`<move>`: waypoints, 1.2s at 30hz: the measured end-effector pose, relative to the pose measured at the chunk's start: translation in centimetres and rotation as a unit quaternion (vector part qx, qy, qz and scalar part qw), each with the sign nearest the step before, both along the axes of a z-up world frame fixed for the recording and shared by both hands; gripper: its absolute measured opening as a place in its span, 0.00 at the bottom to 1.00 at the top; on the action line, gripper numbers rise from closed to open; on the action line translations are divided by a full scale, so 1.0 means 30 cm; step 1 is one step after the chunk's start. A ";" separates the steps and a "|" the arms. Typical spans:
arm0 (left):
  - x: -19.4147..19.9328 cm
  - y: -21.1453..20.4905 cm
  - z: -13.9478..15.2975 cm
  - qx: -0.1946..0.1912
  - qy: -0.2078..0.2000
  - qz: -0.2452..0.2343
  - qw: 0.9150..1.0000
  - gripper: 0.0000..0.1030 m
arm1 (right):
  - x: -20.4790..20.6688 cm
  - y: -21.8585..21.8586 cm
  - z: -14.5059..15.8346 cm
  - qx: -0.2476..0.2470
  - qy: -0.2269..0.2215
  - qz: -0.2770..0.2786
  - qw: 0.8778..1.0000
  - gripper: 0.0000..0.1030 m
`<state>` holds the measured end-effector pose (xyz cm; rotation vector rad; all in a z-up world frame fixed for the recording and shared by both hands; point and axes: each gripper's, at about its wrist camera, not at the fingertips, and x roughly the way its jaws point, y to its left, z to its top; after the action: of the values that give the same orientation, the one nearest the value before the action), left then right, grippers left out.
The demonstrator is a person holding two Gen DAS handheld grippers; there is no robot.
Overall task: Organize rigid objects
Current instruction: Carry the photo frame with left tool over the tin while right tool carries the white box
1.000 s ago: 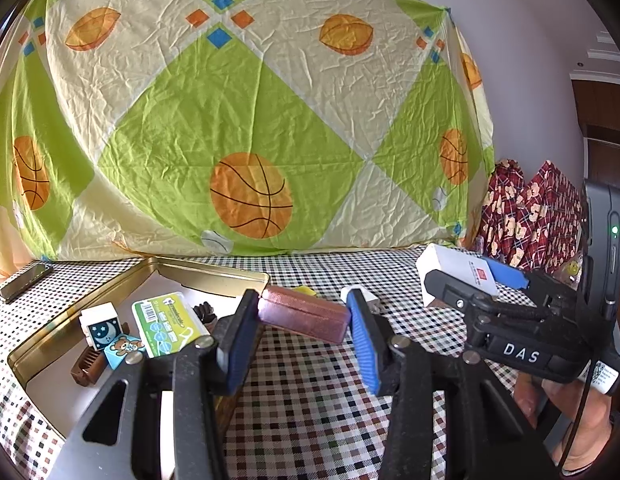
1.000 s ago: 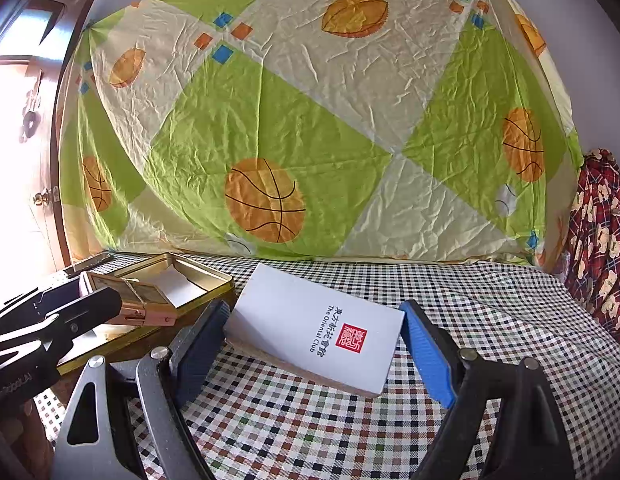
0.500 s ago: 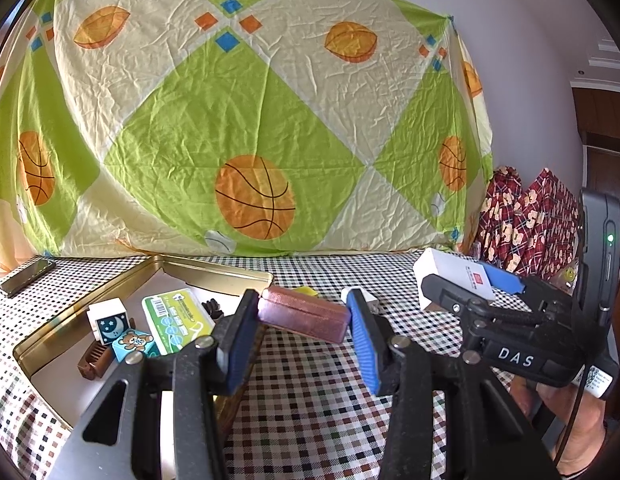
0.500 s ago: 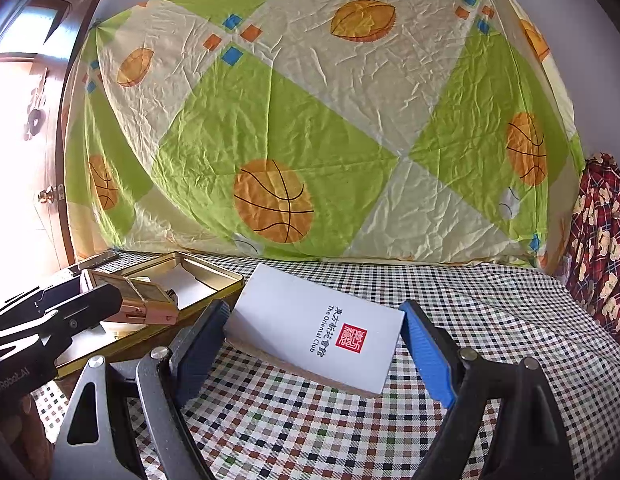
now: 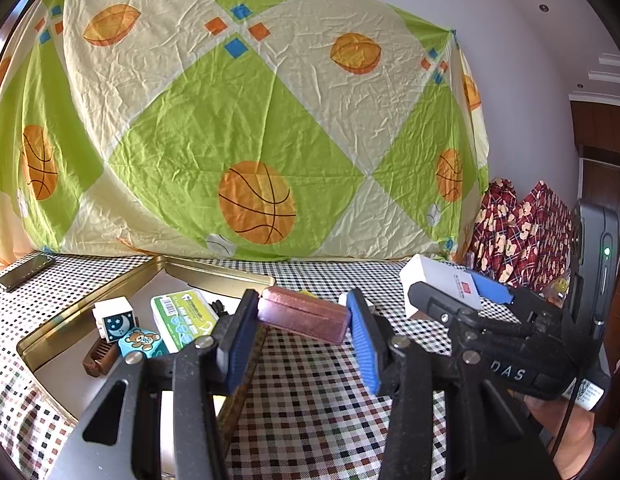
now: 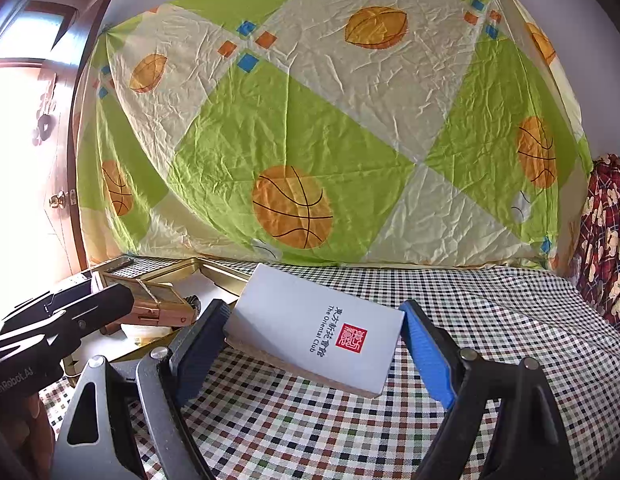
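Over the checked cloth, one gold tray held five small items (roughly); left gripper clamped one maroon case, right gripper one white box.

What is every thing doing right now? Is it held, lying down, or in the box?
Left gripper: shut on the pink case.
Pink case: held up off the table, tilted.
Right gripper: shut on the white box.
White box: held, tilted.
Gold tin: open, flat on the table.
Green card: lying in the tin.
Moon cube: standing in the tin.
Phone: lying flat.
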<state>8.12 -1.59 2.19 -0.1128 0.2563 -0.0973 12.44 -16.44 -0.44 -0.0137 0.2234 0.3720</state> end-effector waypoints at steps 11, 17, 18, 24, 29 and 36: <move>-0.020 0.033 0.021 -0.008 -0.007 0.000 1.000 0.43 | -0.003 0.072 0.004 -0.006 0.003 0.017 1.000 0.85; -0.040 0.069 0.051 -0.013 -0.015 0.004 1.000 0.43 | 0.004 0.124 0.042 -0.008 0.000 0.036 0.999 0.85; -0.043 0.078 0.057 -0.014 -0.017 0.005 1.000 0.43 | 0.004 0.134 0.051 -0.009 -0.001 0.039 0.999 0.85; -0.046 0.147 0.107 -0.011 -0.025 0.017 0.999 0.43 | 0.028 0.214 0.105 -0.005 0.004 0.074 0.997 0.85; -0.025 0.238 0.123 0.001 -0.019 0.049 0.999 0.43 | 0.064 0.312 0.124 -0.009 0.018 0.102 0.995 0.85; 0.030 0.407 0.081 -0.008 0.017 0.103 0.994 0.43 | 0.111 0.471 0.089 -0.031 0.059 0.141 0.988 0.85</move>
<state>9.03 10.63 4.63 -0.1558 0.2764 0.1084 15.78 -2.32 2.22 -0.0861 0.3524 0.6485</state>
